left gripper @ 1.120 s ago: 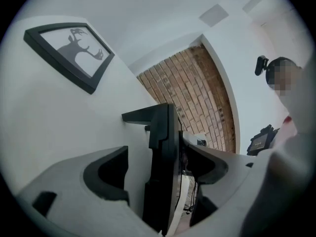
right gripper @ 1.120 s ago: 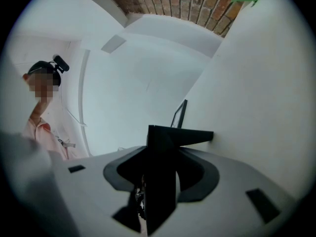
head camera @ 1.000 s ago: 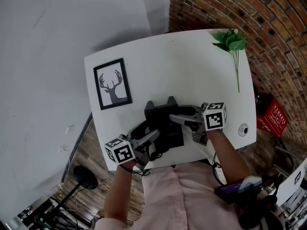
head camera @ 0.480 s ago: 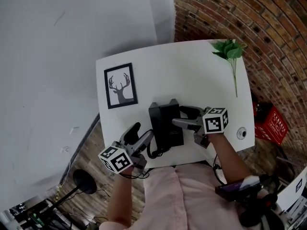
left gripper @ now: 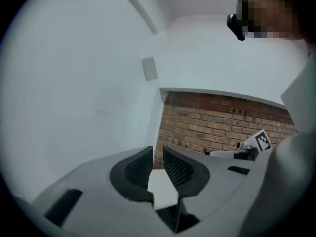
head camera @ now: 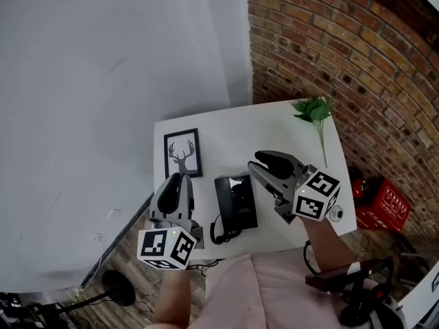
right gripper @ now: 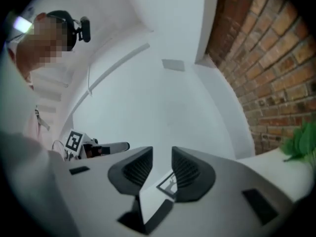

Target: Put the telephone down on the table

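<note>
1. We are lifting the left gripper (head camera: 177,179) and right gripper (head camera: 265,160) away; the telephone (head camera: 235,203) is lying on the table (head camera: 274,125), just right of the deer picture (head camera: 184,153).
2. Both sets of jaws have just been closing to narrow gaps and are holding nothing, so we are judging the task done.

Telephone (head camera: 235,199) on surface (head camera: 271,127), middle, near the front edge. Picture frame (head camera: 183,153) lies flat just behind and left of it. Plant sprig (head camera: 314,112) at far right corner. Crate (head camera: 381,201) on floor, right of surface.

Deer picture (head camera: 183,153), leafy sprig (head camera: 313,109) (well apart)
</note>
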Motion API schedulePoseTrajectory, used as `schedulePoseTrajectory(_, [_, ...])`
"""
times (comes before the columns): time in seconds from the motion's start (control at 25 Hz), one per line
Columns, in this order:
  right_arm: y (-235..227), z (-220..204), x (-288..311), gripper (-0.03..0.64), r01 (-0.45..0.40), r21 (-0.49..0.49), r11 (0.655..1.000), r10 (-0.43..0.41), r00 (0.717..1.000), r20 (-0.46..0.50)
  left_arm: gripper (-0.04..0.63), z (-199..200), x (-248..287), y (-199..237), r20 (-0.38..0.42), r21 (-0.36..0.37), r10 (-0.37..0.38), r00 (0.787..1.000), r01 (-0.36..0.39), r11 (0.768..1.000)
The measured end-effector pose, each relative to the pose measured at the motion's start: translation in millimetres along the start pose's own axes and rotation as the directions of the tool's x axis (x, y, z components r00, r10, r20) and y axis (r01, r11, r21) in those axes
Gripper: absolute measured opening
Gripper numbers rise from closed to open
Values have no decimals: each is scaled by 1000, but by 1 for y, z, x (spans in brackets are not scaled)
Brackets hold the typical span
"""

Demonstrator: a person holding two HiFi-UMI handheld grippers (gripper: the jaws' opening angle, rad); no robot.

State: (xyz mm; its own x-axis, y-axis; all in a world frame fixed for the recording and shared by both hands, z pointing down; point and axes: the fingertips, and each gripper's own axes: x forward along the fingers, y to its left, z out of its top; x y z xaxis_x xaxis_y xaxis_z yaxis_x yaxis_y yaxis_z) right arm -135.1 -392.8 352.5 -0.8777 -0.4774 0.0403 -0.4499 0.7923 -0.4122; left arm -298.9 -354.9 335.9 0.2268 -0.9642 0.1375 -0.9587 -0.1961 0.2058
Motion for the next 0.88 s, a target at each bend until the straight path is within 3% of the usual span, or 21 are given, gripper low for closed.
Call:
schedulePoseTrajectory(0.08, [11, 27, 0, 63, 42, -107, 993, -37, 998, 51, 40, 35, 1, -7, 87, 68, 36, 996, -42, 997])
schedulePoseTrajectory(0.16, [19, 46, 3, 54, 90, -213, 973, -74, 994, 84, 2, 62, 2, -15, 155, 131, 48, 987, -68, 989])
schedulePoseTrajectory(0.32, [31, 73, 4, 14, 176, -343, 923, -129, 979, 155, 2, 91, 8, -32, 221, 191, 47, 974, -90, 977])
schedulePoseTrajectory(0.56, [36, 84, -6, 5, 242, -407, 881, -171, 964, 203, 2, 91, 13, -46, 223, 210, 39, 974, -87, 974])
schedulePoseTrajectory(0.88, [27, 86, -10, 3, 296, -420, 858, -223, 951, 216, 2, 80, 17, -51, 215, 260, 45, 976, -101, 960])
